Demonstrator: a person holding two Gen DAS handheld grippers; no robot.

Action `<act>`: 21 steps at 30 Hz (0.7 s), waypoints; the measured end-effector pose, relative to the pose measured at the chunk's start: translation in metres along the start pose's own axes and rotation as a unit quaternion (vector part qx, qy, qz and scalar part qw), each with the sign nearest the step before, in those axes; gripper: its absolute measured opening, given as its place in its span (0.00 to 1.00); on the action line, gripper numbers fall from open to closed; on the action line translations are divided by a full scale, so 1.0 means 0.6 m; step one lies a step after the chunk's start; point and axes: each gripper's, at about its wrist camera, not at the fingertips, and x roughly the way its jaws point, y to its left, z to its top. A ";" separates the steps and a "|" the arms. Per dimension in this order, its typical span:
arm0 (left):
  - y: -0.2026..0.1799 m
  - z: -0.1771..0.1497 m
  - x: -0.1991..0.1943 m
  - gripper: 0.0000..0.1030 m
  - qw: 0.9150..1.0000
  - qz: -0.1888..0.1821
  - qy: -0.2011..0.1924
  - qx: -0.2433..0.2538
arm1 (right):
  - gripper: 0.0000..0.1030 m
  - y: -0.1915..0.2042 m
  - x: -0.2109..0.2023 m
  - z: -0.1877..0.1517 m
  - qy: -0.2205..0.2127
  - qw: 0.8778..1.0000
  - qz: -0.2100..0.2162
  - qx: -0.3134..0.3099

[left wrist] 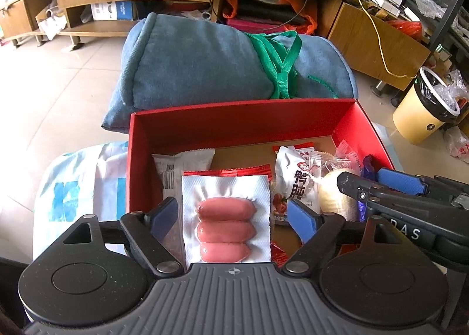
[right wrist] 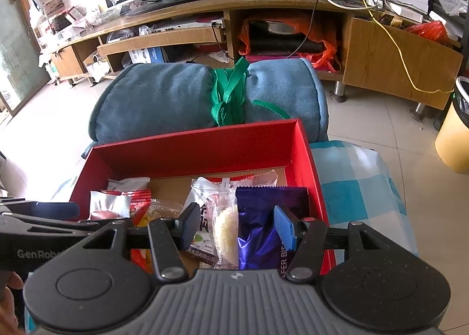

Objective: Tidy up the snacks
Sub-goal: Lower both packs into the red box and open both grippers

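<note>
**Reader:** Two grippers, is that right? What are they doing?

**Describer:** Yes. Both hover over an open red box (left wrist: 234, 126) of snacks. The left gripper (left wrist: 233, 219) has its jaws spread wide on either side of a clear vacuum pack of three pink sausages (left wrist: 224, 229); the pads stand clear of it, so the pack is released and lies flat in the near left part of the box. I judge it has been set there to start a neat row.

**Reader:** And the right one?

**Describer:** The right gripper (right wrist: 236, 231) holds its jaws partly apart above a purple foil packet (right wrist: 263, 226) and a slim clear pack of pale biscuit (right wrist: 225, 232), both at the box's right side. Neither pad seems to press on anything; I read it as empty and waiting, likely lining up on the purple packet.

**Reader:** What else is in the box?

**Describer:** A white pouch with Chinese lettering (left wrist: 296, 185), a red crinkled wrapper (right wrist: 140, 198) and other small packs, with bare cardboard floor towards the back.

**Reader:** Where does it all sit?

**Describer:** On a blue-and-white checked cloth (right wrist: 357, 182), in front of a rolled blue blanket (left wrist: 205, 62) tied with green strap. Beyond are pale floor tiles, a long wooden TV unit (right wrist: 395, 50) trailing cables, and a yellow bin (left wrist: 422, 112).
</note>
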 end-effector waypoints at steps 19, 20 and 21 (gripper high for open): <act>-0.014 -0.039 -0.055 0.85 0.999 -0.018 -0.014 0.026 | 0.52 -0.010 -0.083 -0.038 -0.010 1.000 -0.015 0.001; -0.014 -0.043 -0.059 0.85 0.999 -0.019 -0.015 0.028 | 0.52 -0.012 -0.088 -0.044 -0.008 1.000 -0.017 0.002; -0.015 -0.049 -0.063 0.85 0.999 -0.021 -0.015 0.031 | 0.52 -0.015 -0.092 -0.050 -0.007 1.000 -0.019 0.004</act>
